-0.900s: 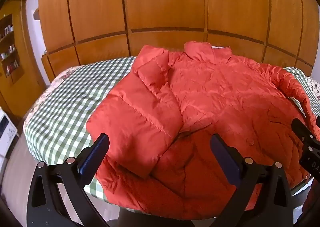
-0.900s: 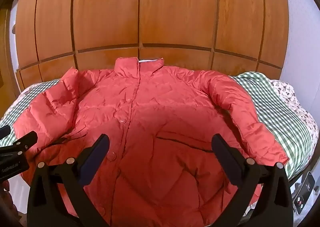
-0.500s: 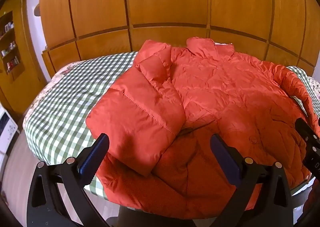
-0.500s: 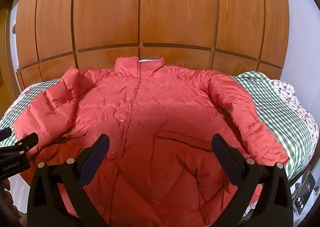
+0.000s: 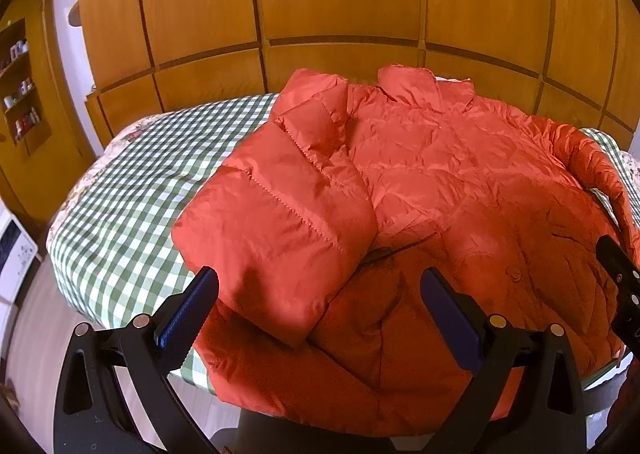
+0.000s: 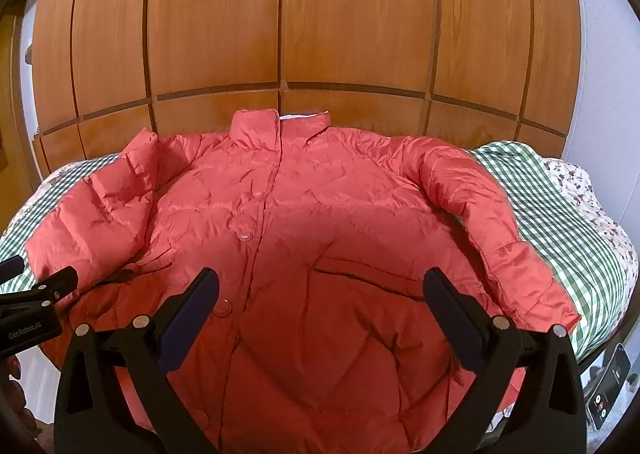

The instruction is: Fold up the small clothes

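- Jacket (image 6: pixel 304 254): red, padded, spread front-up on the checked tablecloth (image 5: pixel 132 189), collar toward the wooden panelling (image 6: pixel 320 21).
- Left gripper (image 5: pixel 316 306): jaws spread, empty, above the left sleeve (image 5: pixel 276 230), which lies folded over the front.
- Right gripper (image 6: pixel 320 306): released, holding nothing, above the hem.
- Right sleeve (image 6: pixel 492 238): lies outstretched; judged the next fold.
- Phone (image 6: pixel 608 390): off the table edge, clear of the work.

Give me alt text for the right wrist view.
A red puffer jacket lies face up, buttoned, on a green checked tablecloth, sleeves spread. The open right gripper hovers over its lower front; wooden panels stand behind.
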A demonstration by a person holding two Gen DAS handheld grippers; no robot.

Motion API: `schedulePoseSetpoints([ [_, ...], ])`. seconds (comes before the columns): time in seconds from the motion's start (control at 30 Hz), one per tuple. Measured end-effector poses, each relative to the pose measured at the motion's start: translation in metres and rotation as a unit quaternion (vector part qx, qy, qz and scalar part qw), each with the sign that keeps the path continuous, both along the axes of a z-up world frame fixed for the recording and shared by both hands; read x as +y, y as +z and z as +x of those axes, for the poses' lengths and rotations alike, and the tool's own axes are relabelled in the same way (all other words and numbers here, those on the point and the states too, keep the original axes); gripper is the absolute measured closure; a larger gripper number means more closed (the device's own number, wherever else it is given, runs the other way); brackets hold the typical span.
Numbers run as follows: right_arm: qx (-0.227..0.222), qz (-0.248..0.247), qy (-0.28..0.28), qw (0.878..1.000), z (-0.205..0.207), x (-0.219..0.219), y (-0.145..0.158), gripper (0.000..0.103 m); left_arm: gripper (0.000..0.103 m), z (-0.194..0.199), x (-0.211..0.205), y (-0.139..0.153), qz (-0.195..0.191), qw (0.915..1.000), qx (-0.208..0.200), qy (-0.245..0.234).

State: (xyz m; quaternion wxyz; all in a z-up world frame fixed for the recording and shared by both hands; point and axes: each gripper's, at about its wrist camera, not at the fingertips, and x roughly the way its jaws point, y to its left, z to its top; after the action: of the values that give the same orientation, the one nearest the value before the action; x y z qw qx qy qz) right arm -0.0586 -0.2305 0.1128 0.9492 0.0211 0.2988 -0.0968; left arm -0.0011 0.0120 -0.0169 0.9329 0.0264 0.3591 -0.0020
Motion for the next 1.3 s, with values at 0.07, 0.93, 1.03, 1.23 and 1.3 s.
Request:
schedulePoseSetpoints([
  [0.07, 0.000, 0.000, 0.002, 1.000, 0.0006, -0.0005, 0.0003, 0.002, 0.003, 0.0004, -0.0001, 0.0005, -0.001, 1.0000, 0.001, -0.001],
  [0.93, 0.005, -0.002, 0.004, 1.000, 0.0030, 0.0003, -0.0016, 0.002, 0.003, 0.0070, -0.0043, 0.0020, 0.002, 0.9999, 0.014, -0.004],
  [1.03, 0.005, -0.002, 0.004, 1.000, 0.0032, 0.0000, -0.0017, 0.002, 0.003, 0.0078, -0.0045, 0.0022, 0.002, 0.9999, 0.016, -0.004],
  [1.23, 0.005, -0.003, 0.003, 1.000, 0.0031, 0.0000, -0.0025, 0.002, 0.003, 0.0078, -0.0046, 0.0024, 0.001, 0.9998, 0.017, -0.004],
  [1.3, 0.006, -0.003, 0.003, 1.000, 0.0032, -0.0002, -0.0025, 0.002, 0.003, 0.0079, -0.0046, 0.0021, 0.002, 0.9998, 0.019, -0.004],
])
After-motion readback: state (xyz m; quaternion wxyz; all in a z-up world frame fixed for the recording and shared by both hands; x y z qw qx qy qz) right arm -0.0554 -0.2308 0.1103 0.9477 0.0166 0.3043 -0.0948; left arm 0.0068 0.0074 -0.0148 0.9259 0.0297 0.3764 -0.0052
